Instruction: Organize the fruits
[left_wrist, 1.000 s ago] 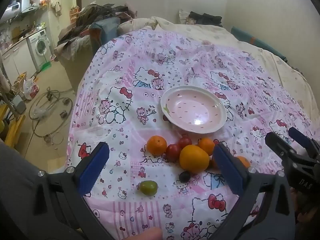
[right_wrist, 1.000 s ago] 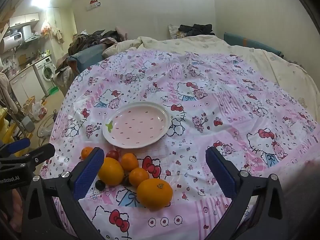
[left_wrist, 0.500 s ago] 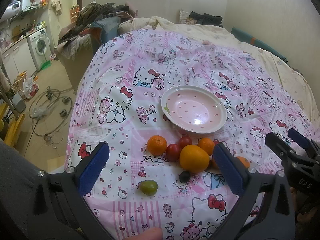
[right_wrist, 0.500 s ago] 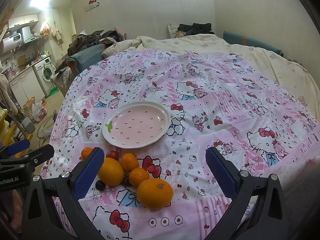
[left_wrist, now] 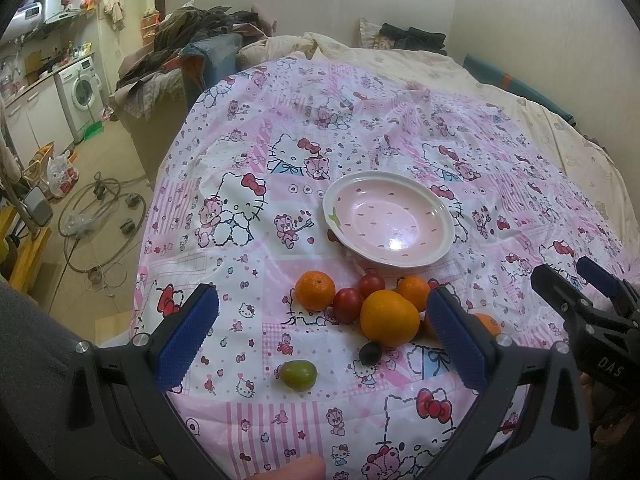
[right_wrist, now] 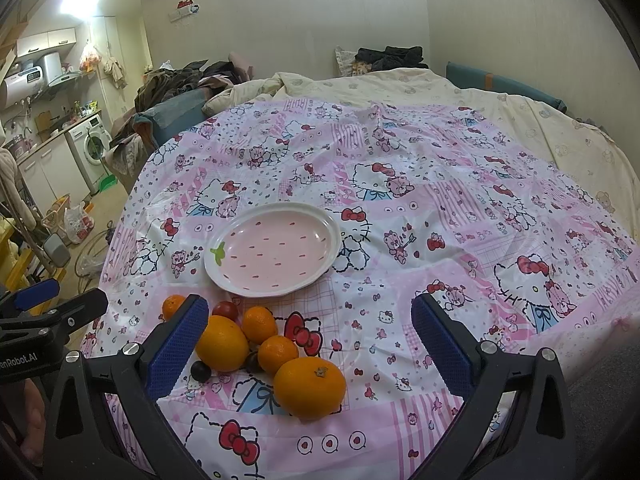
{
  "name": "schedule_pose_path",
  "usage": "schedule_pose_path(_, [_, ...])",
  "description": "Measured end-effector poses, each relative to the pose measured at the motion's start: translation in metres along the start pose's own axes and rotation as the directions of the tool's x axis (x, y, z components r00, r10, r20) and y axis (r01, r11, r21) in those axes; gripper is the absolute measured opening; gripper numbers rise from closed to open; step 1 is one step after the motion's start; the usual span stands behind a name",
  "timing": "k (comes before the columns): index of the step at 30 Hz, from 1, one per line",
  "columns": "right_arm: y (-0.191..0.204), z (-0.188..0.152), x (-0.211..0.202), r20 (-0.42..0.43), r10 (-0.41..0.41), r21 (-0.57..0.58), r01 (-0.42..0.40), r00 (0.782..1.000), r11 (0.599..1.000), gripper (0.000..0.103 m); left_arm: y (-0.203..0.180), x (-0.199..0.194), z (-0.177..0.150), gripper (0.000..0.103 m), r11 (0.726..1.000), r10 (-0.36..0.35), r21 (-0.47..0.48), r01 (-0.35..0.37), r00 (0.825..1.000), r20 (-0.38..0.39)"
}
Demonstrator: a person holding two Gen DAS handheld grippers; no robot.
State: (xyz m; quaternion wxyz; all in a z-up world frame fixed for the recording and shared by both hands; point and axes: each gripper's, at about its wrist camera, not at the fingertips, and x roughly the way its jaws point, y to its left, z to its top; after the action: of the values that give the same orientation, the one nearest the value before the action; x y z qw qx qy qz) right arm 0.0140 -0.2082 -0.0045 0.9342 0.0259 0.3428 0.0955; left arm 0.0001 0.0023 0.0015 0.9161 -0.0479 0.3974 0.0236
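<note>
We hold both grippers, left (left_wrist: 320,332) and right (right_wrist: 308,340), spread wide; fruits (left_wrist: 390,318) between fingers (plate (left_wrist: 438,250) just beyond).

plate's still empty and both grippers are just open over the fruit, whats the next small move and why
Probably lower the right gripper onto the big orange nearest it. Its jaws stand wide open and empty, that orange sits between them at the near edge of the pile, and the pink plate just beyond holds nothing. The left gripper is open too, but the green fruit lies apart and can wait.

Washing machine (left_wrist: 82,90) beside cluttered floor (left_wrist: 100,184)
</note>
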Motion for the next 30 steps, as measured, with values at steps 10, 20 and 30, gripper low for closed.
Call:
schedule_pose_path(10, [-0.0003, -0.0001, 0.0002, 0.0, 0.001, 0.0, -0.001, 1.0, 1.0, 0.103, 0.0003, -0.0001, -0.0001, 0.103, 1.0, 0.0, -0.001, 0.0, 1.0, 0.0])
schedule_pose_path(20, [0.0003, -0.001, 0.0005, -0.004, 0.0, 0.001, 0.0, 1.0, 1.0, 0.103, 0.0042, -0.0011, -0.0013, 0.103, 1.0, 0.002, -0.001, -0.002, 1.0, 0.005])
schedule_pose_path(30, [0.0005, -0.0013, 0.0008, -0.009, 0.003, 0.003, -0.003, 1.0, 1.0, 0.103, 0.0045, -0.0009, -0.0019, 0.103, 1.0, -0.001, -0.002, 0.001, 1.0, 0.004])
